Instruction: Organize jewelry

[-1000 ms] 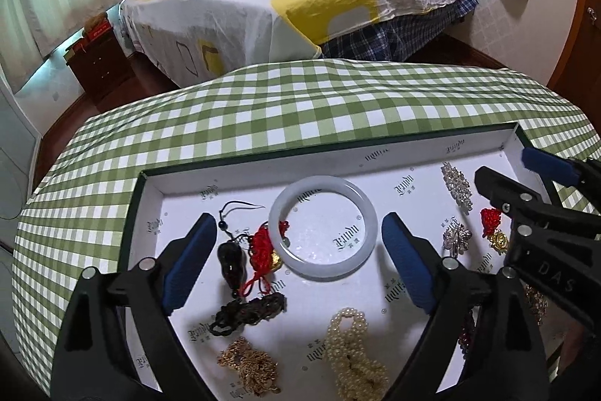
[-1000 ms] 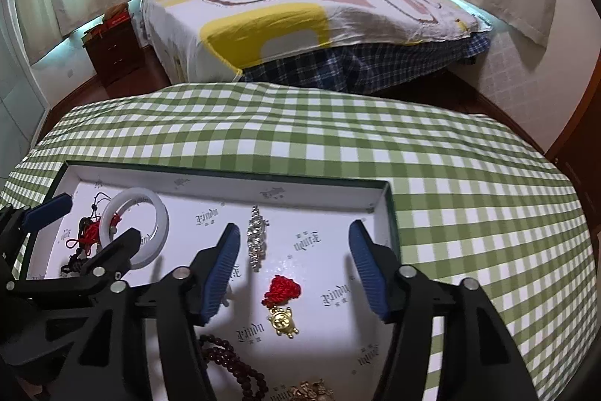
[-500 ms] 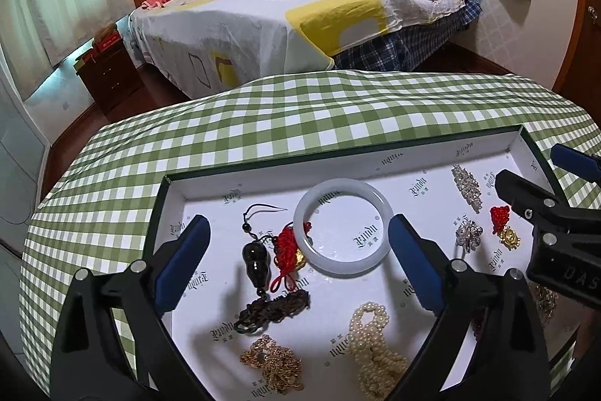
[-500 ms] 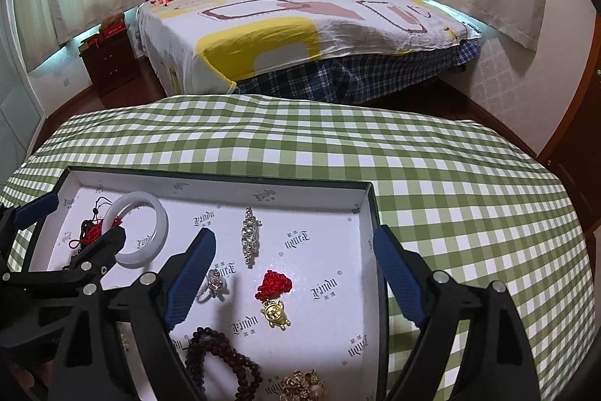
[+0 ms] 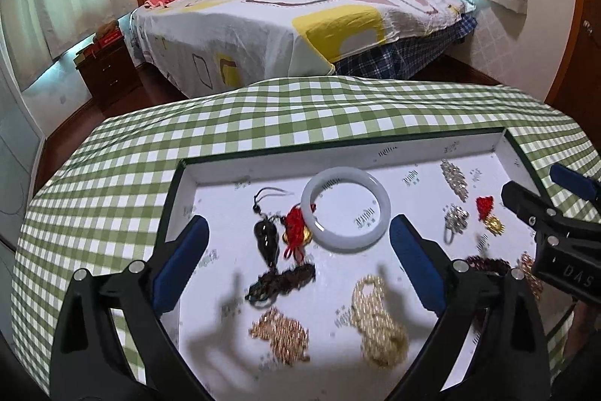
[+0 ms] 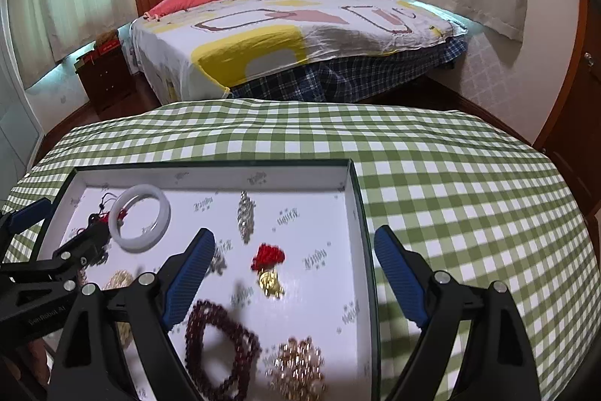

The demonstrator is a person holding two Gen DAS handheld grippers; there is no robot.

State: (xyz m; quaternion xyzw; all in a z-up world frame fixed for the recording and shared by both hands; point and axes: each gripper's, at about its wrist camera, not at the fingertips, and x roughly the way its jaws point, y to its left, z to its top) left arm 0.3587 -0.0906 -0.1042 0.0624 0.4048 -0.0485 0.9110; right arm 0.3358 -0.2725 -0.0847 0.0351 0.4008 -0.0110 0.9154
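Both of my hand-held grippers hung over the tray (image 5: 180, 209), nothing gripped. Left hand-held gripper (image 5: 298, 262): jaws spread wide and empty, lower centre of the left view. Right hand-held gripper (image 6: 293, 273): jaws likewise wide and empty, lower centre of the right view, one finger over the tray, the other out past its right wall above the tabletop (image 6: 450, 175).

Jewelry lay loose on the tray floor. In the left view:
- bangle (image 5: 345, 207), centre, touching the red knot charm (image 5: 295, 228) at its left
- dark pendant (image 5: 266, 239), just beside that knot
- dark chain (image 5: 285, 282) and gold chain (image 5: 280, 327), lower centre
- pearls (image 5: 377, 322), lower right of centre
- brooch (image 5: 454, 177), ring (image 5: 454, 218), second red charm (image 5: 488, 213), at right

In the right view, bead bracelet (image 6: 221, 341) and gold cluster (image 6: 298, 367) sat at the bottom.

Risks, as I judged them:
- Bangle, knot and pendant cord crowded together; closing on one would likely drag its neighbour.
- Chains and pearls were heaped; a pinch on one loop might lift a trailing tangle, or slip.
- The ring was small and flat; pads could skid off it.
- The two hand-held grippers were close; my right one already showed at the right edge of the left view. Reaching crosswise could knock them together.
- The straddling right finger might catch the tray wall and shift the tray.
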